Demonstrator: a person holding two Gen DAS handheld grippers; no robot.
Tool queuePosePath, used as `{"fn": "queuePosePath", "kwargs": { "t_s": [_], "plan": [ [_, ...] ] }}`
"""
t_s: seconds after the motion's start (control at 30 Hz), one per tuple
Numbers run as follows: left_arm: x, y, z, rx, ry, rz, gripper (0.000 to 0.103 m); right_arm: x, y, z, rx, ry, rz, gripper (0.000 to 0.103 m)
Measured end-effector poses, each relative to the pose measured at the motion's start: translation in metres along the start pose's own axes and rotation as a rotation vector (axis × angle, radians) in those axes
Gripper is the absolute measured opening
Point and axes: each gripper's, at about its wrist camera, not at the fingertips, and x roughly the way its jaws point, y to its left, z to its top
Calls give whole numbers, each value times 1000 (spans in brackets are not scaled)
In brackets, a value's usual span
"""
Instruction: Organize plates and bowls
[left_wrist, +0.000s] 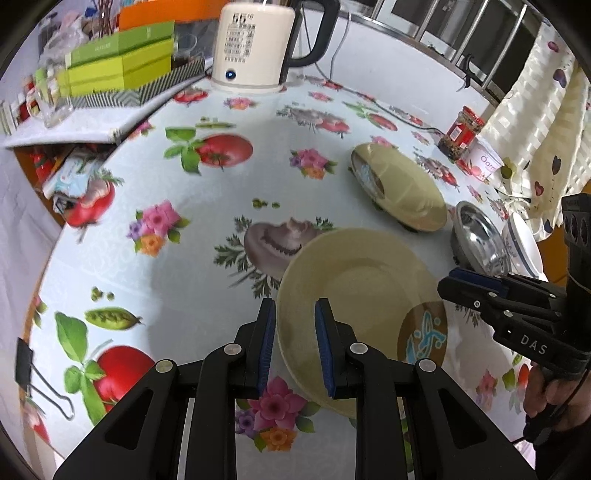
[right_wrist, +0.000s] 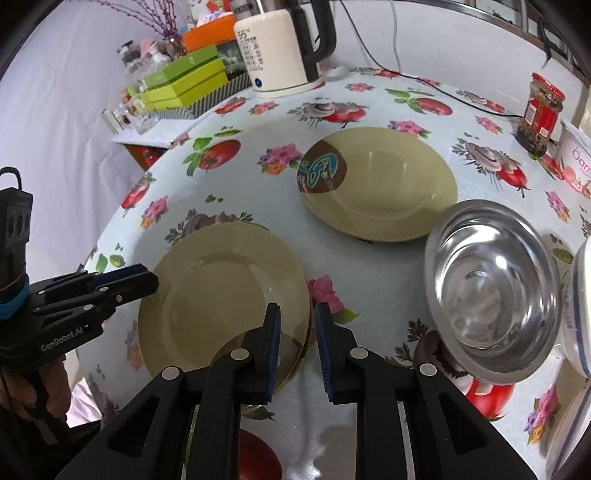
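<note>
Two olive plates lie on the flowered tablecloth. The near plate (left_wrist: 354, 291) (right_wrist: 221, 291) has my left gripper (left_wrist: 295, 339) open astride its left rim. My right gripper (right_wrist: 297, 343) is open astride its right rim, by the brown-and-blue emblem. The left gripper also shows at the plate's left edge in the right wrist view (right_wrist: 144, 282), the right gripper in the left wrist view (left_wrist: 461, 284). The far plate (right_wrist: 384, 184) (left_wrist: 406, 184) lies flat. A steel bowl (right_wrist: 491, 291) (left_wrist: 480, 240) sits right of it, beside a white blue-rimmed bowl (left_wrist: 521, 240) (right_wrist: 580, 314).
A white kettle (right_wrist: 277, 51) (left_wrist: 255, 44) with its cable stands at the back. Green boxes (left_wrist: 122, 62) and glass jars crowd the back left. A red-lidded jar (right_wrist: 539, 110) and a yoghurt cup (right_wrist: 576, 158) stand at the back right. A binder clip (left_wrist: 26, 365) holds the cloth edge.
</note>
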Motion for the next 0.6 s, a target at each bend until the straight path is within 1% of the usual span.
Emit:
{"fn": "queuePosePath", "kwargs": {
  "t_s": [0.03, 0.1, 0.27, 0.37, 0.6],
  "plan": [
    [-3, -2, 1, 7, -9, 5, 22, -3, 0, 1, 3, -7, 1, 27],
    [-7, -4, 4, 14, -22, 5, 22, -10, 0, 2, 6, -22, 6, 31],
    [-13, -10, 10, 26, -40, 6, 22, -27, 5, 4, 1, -59, 14, 31],
    [-15, -13, 11, 33, -45, 6, 22, -32, 5, 5, 14, -66, 28, 31],
    [-19, -20, 16, 51, -56, 9, 22, -39, 7, 7, 6, -75, 18, 32]
  ]
}}
